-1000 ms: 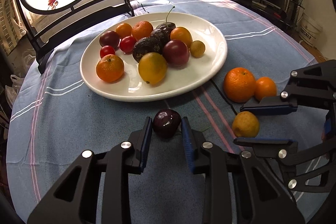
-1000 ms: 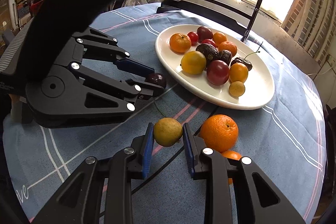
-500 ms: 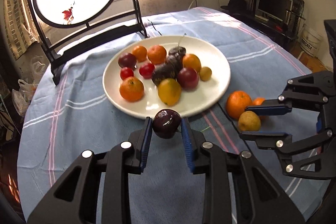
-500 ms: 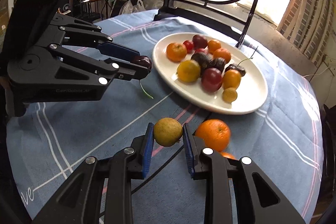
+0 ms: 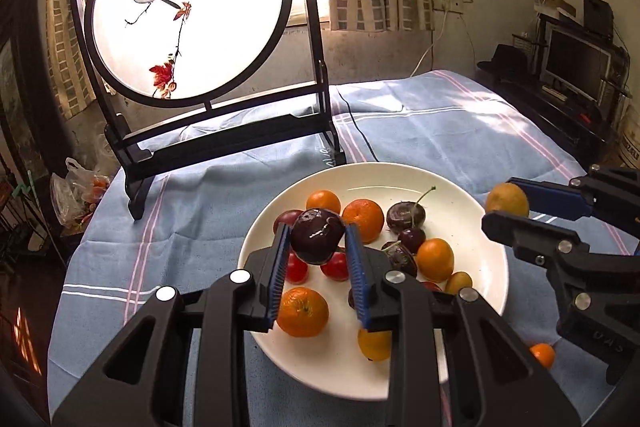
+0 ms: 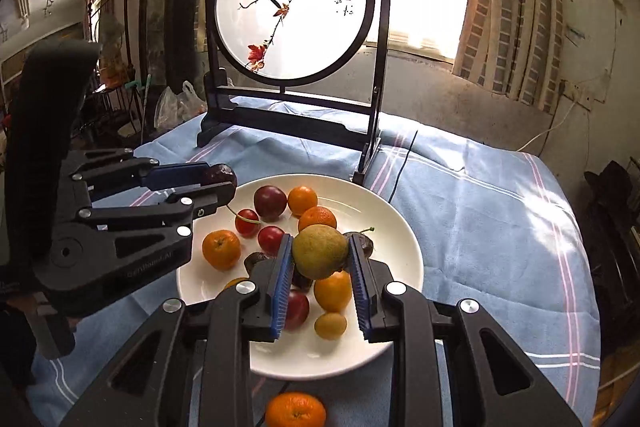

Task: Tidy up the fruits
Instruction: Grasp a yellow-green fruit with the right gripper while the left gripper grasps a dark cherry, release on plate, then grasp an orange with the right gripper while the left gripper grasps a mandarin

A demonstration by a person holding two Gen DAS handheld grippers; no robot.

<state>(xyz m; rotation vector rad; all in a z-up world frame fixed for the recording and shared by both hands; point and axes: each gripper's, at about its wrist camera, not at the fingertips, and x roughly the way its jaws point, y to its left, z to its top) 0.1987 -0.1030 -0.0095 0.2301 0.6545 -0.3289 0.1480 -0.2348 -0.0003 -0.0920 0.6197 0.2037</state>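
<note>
Fruits fill the white plate, which sits in the lower middle of both views on the desk under a blue striped cloth. In the left wrist view the left gripper is clamped on a dark purple plum, held in the air over the near left part of the plate, its blue pads pressing the plum from both sides. Below it on the plate lie a mandarin, red cherry tomatoes, a dark cherry with a stem and other orange and yellow fruits.

At the right edge of that view the right gripper is closed on a yellow-green lemon, seen beyond the plate's right rim. In the right wrist view the same lemon sits squeezed between the blue pads in the centre of the frame, above the fruits on the plate. The left gripper enters from the left of that frame with the plum at its tips, over the plate's left rim.

One orange lies on the cloth at the bottom edge, just off the plate. A round painted screen with two birds stands in a black frame behind the plate, in the upper left of the left wrist view.
</note>
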